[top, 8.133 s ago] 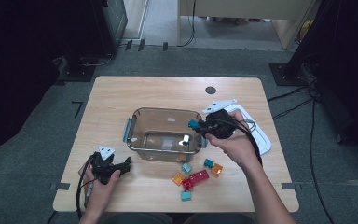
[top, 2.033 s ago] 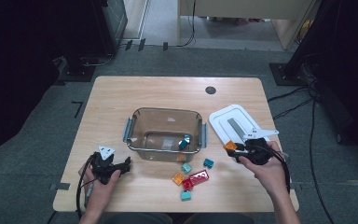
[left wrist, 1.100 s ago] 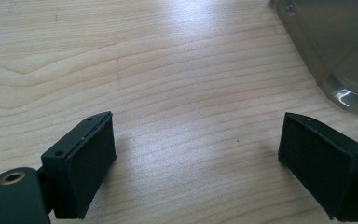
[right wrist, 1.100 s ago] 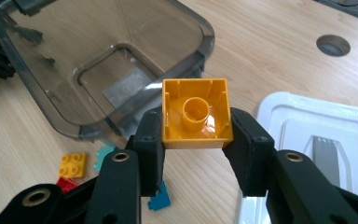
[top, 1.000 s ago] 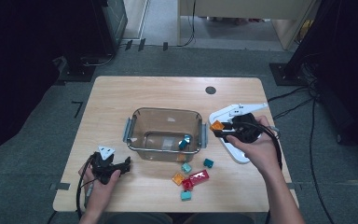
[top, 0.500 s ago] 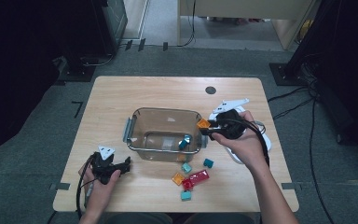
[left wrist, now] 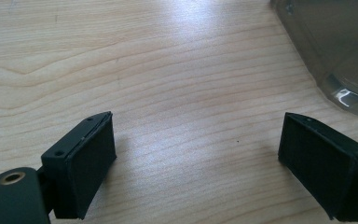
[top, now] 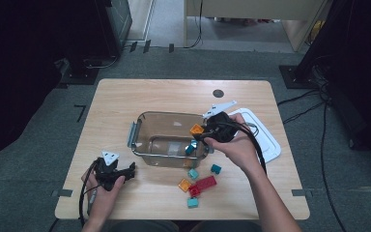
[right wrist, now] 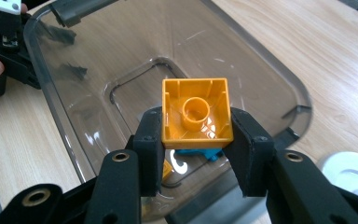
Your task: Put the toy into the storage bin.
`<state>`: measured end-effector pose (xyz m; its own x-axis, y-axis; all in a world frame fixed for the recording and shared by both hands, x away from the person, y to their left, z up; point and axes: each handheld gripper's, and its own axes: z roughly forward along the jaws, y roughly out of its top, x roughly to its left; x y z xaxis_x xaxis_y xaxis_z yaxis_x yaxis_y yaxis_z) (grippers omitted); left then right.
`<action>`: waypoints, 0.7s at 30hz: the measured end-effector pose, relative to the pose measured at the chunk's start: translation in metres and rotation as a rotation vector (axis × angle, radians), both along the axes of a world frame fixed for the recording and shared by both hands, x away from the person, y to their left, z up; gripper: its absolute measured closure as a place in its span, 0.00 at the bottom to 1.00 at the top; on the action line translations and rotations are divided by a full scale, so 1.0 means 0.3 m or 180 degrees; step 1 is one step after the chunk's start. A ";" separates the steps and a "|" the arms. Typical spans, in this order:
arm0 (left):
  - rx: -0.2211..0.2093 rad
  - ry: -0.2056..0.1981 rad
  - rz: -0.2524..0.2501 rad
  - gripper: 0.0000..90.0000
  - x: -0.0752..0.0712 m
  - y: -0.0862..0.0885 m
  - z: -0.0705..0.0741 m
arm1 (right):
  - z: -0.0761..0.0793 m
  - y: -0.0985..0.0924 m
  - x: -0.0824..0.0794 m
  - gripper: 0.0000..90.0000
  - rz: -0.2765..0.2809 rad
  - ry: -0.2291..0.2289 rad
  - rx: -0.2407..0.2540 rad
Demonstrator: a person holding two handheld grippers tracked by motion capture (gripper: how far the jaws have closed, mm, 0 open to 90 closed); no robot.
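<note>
My right gripper (top: 200,131) (right wrist: 196,135) is shut on an orange block (top: 196,129) (right wrist: 196,110), hollow underside facing the camera, and holds it over the right end of the clear plastic container (top: 147,150) (right wrist: 65,70). A teal block (top: 190,148) (right wrist: 193,154) lies inside the container below it. My left gripper (top: 128,170) (left wrist: 196,163) rests on the table near the front left, jaws wide open over bare wood, with the container's corner (left wrist: 335,51) just beyond.
Loose blocks lie on the table in front of the container: an orange one (top: 184,184), a red one (top: 203,184) and teal ones (top: 193,174) (top: 216,168) (top: 192,202). A white lid (top: 265,140) lies at the right. A dark round hole (top: 218,93) sits near the back edge.
My right gripper has carried the orange block leftward from above the white lid to over the container's right end. The left gripper has stayed put.
</note>
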<state>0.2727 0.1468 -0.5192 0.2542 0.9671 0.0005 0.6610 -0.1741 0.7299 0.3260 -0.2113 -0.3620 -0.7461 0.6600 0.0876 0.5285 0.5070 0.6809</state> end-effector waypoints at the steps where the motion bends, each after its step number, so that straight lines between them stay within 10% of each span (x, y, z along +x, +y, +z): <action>1: 0.0000 0.0000 0.0000 0.12 0.000 0.000 0.000 | -0.005 0.008 0.004 0.67 0.0010 0.0012 -0.0013; 21: 0.0000 0.0000 -0.0001 0.12 0.000 0.000 0.000 | -0.092 0.101 0.058 0.67 0.0105 0.0249 -0.0317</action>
<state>0.2728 0.1468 -0.5192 0.2545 0.9671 0.0005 0.6610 -0.1744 0.7298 0.3433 -0.1810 -0.3896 -0.7611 0.6435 0.0818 0.5599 0.5880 0.5837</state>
